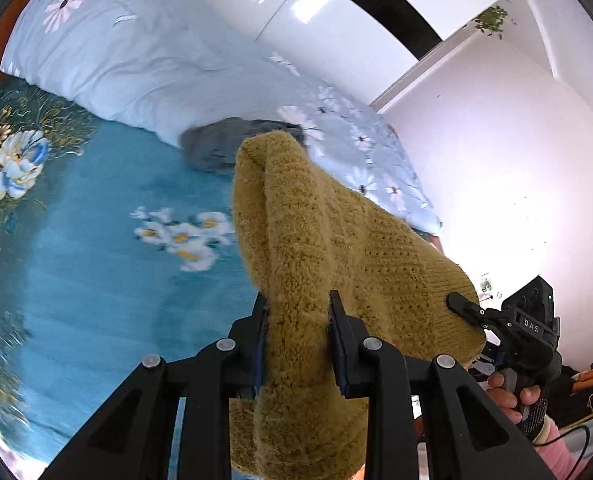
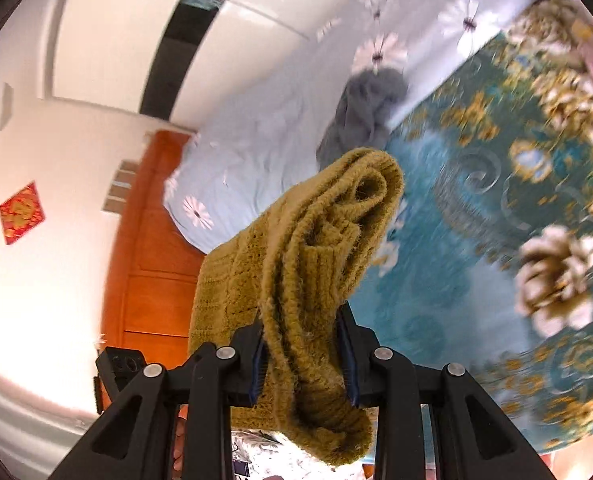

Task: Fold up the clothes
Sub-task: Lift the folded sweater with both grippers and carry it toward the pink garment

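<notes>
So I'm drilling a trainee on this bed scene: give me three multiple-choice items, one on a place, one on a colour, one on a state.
1. Where is the crumpled grey garment?
A. at the pale-blue floral duvet's edge
B. on the floor
C. in the tongs

2. What colour is the fuzzy knitted sweater?
A. red
B. mustard yellow
C. white

3. What are the left tongs doing?
A. open, empty
B. out of view
C. clamping the sweater

A: it lies against the duvet.
B: the knit is mustard.
C: knit fills the pads.
</notes>
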A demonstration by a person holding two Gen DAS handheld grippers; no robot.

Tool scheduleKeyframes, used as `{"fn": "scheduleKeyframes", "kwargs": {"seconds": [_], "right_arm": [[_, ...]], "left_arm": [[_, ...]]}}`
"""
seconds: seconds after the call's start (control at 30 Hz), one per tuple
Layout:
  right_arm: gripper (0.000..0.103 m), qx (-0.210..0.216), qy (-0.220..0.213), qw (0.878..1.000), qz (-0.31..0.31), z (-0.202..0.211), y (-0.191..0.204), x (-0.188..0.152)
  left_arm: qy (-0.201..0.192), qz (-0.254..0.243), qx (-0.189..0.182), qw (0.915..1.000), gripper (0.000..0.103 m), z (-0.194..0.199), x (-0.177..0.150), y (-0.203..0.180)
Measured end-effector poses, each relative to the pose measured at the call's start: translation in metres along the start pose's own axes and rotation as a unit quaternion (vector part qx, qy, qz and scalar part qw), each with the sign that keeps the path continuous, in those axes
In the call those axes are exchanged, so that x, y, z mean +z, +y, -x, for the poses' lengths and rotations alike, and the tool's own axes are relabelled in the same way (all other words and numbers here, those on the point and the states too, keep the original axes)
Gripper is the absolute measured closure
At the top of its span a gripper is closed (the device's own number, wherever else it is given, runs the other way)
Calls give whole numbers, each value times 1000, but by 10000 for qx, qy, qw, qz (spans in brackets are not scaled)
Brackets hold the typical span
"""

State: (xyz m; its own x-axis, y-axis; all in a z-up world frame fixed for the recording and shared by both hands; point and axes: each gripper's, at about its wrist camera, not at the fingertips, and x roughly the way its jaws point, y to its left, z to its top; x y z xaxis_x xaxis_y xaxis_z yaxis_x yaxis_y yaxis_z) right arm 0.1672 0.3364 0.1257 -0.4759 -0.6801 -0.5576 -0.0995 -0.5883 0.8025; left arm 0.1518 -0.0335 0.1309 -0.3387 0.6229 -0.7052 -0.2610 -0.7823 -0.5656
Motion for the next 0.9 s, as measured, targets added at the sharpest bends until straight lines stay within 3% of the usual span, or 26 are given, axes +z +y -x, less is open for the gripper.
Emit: {"fn": "scheduleKeyframes", "kwargs": {"seconds": [0.2, 0.43, 0.7, 0.9], "right_arm": [[71, 61, -292, 9992, 248, 108, -36, 16], [71, -93, -918, 9957, -97, 228, -96, 17], [71, -452, -1776, 9804, -722, 336, -158, 23], [71, -837, -2120, 9684, -1009, 390, -183, 42]], "left_arm": [[-127, -190, -178, 9996, 75, -23, -39, -101], [261, -731, -582, 9953, 75, -76, -65, -206], [846, -1375, -1159, 9800, 75, -150, -78, -313], [1233, -1533, -1516, 9687, 75, -203, -88, -361]]}}
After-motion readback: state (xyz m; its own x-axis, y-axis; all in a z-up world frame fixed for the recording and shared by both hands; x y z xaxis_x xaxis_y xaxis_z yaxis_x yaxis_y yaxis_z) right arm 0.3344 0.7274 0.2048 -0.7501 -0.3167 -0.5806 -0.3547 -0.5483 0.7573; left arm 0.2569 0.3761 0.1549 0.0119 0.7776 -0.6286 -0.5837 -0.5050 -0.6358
